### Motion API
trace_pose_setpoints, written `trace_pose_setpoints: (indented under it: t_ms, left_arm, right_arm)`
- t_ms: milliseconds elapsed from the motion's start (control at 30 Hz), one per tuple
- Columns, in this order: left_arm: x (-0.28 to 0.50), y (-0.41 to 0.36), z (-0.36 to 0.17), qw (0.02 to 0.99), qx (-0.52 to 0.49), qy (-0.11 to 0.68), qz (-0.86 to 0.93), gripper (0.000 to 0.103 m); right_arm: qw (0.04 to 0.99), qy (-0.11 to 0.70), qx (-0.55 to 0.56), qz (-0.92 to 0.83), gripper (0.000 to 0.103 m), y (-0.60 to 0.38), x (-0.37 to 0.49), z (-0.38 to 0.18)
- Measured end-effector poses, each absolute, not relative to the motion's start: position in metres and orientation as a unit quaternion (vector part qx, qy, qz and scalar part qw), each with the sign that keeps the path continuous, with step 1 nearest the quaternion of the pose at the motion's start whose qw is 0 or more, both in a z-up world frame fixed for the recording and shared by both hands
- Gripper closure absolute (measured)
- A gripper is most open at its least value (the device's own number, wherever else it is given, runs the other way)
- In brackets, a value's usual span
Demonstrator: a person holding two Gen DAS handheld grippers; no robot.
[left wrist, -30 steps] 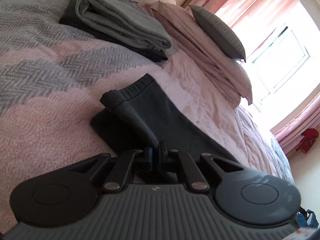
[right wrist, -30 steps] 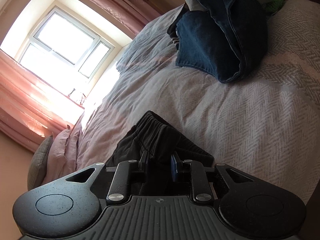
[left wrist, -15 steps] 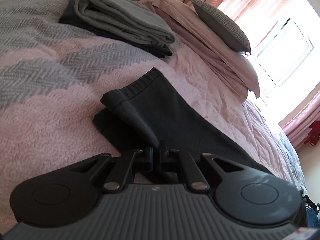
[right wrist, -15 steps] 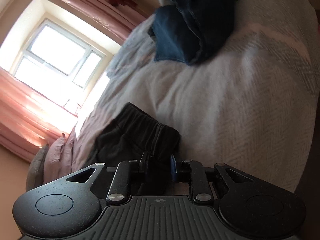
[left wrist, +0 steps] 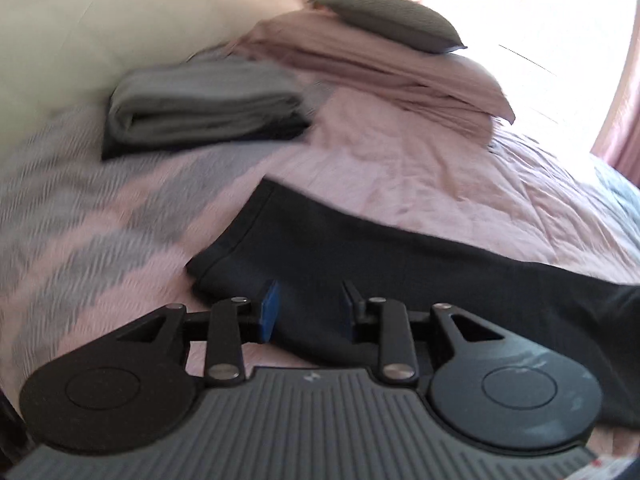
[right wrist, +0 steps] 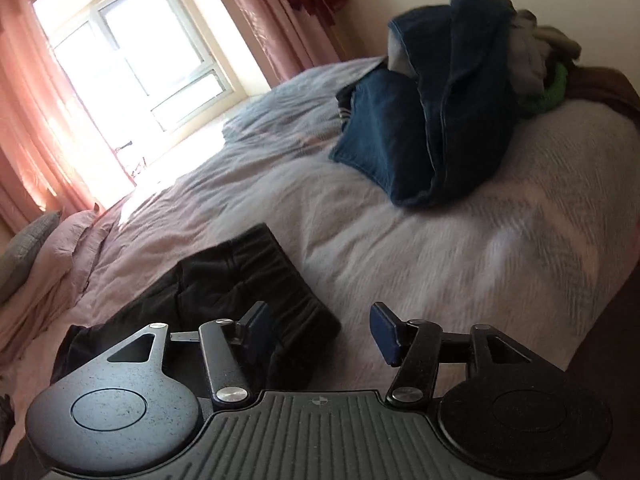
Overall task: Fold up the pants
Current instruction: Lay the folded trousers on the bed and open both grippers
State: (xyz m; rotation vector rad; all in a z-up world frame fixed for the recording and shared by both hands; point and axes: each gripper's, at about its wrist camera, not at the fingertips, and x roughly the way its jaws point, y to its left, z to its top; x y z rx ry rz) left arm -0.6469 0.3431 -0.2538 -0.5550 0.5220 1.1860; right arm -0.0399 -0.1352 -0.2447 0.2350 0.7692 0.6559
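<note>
Dark pants [left wrist: 360,256] lie flat across the pink bedspread, folded lengthwise, leg end at the left. My left gripper [left wrist: 308,312] hovers just above that leg end with its jaws opening and nothing pinched between the blue pads. In the right wrist view the waistband end of the pants [right wrist: 240,280] lies bunched on the bed. My right gripper [right wrist: 320,332] sits over its near corner, jaws opening wide, the cloth released and lying under the left finger.
A stack of folded grey and dark clothes [left wrist: 200,112] sits near the headboard beside pink and grey pillows [left wrist: 384,48]. A heap of blue jeans and other garments [right wrist: 448,104] lies on the bed's far side. A bright window [right wrist: 132,68] with pink curtains stands behind.
Both grippers held the pants shut, then let go. The lifted leg fold now lies flat. The left gripper rose and rolled; the right rolled and its jaws spread wide.
</note>
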Motion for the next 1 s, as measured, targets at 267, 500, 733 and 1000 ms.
trace_pose_setpoints:
  t_ms: [267,500,733,1000]
  left_arm:
    - [-0.45,0.351,-0.234,0.882,-0.23,0.253,0.325,0.076]
    - [-0.284,0.352,-0.244,0.9,-0.294,0.282,0.154,0.073]
    - [-0.231,0.345,-0.267,0.895,-0.294,0.321,0.097,0.061]
    - [-0.222,0.33,-0.273,0.916,-0.252,0.309,0.055,0.102]
  right_arm:
    - [0.84,0.373,0.126,0.374,0.047,-0.095,0.017,-0.246]
    - [0.773,0.442,0.198,0.409,0.043,-0.056,0.077,-0.273]
    - [0.736,0.467,0.221,0.437,0.045,-0.043,0.094,-0.294]
    - [0.764,0.41,0.182,0.465,0.094,-0.045,0.075,-0.283]
